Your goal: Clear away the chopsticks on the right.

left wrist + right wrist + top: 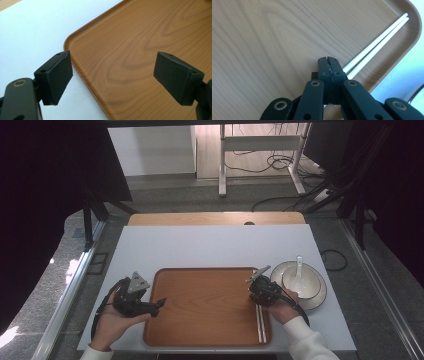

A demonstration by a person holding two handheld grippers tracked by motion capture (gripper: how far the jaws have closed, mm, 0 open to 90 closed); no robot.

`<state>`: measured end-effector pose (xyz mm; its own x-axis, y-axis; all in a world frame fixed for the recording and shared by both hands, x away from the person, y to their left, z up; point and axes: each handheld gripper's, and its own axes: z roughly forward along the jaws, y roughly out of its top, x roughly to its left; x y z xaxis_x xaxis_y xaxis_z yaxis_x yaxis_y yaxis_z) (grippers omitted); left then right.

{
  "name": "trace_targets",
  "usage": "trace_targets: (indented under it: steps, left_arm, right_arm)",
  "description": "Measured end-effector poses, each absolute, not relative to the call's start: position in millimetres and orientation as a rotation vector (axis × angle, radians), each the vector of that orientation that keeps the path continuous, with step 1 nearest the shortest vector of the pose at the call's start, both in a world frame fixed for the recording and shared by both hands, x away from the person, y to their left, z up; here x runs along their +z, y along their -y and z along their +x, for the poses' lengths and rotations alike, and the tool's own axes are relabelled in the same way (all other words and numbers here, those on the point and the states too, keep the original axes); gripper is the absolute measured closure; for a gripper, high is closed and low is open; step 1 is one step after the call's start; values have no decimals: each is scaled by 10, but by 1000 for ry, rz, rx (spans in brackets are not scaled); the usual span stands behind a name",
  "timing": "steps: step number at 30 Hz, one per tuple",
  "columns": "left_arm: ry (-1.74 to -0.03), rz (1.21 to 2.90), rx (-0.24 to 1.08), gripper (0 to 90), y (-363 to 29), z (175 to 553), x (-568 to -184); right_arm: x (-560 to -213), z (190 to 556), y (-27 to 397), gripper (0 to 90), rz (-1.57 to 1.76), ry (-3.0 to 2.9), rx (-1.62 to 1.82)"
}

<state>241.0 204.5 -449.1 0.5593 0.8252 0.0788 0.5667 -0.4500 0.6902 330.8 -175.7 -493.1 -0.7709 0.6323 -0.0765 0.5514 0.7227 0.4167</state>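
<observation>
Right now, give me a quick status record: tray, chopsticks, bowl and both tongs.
tray: wooden tray on the white table top, near the person's edge
chopsticks: white pair lying side by side in the tray along its right rim
bowl: white bowl on a plate, right of the tray, with a spoon in it
left tongs: open, nothing between the jaws, over the tray's left edge
right tongs: shut, jaws pressed together with nothing between them, over the chopsticks' far ends

Place: a lab recording bay
Signs: black curtains (40,195), loose cables (280,165) on the floor, bare white bench (210,245)
</observation>
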Motion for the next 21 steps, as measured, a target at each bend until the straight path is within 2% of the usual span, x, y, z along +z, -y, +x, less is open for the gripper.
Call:
trace_targets:
  steps: [8,17,19,21]
  left_arm:
    - [-1115,2167,551,155,-2064,2407,-4476]
    - [-1115,2154,557,155,-2089,2388,-4457]
    - [-1115,2154,557,155,-2095,2387,-4457]
    - [-1115,2156,557,155,-2101,2390,-4460]
  right_arm:
    - [-4682,3256,1815,898,882,-2672,722]
    - [-4322,3239,2148,890,905,-2598,981]
    - [-4258,3245,2228,816,909,-2579,1036]
    - [-4188,3241,2295,679,907,-2553,1087]
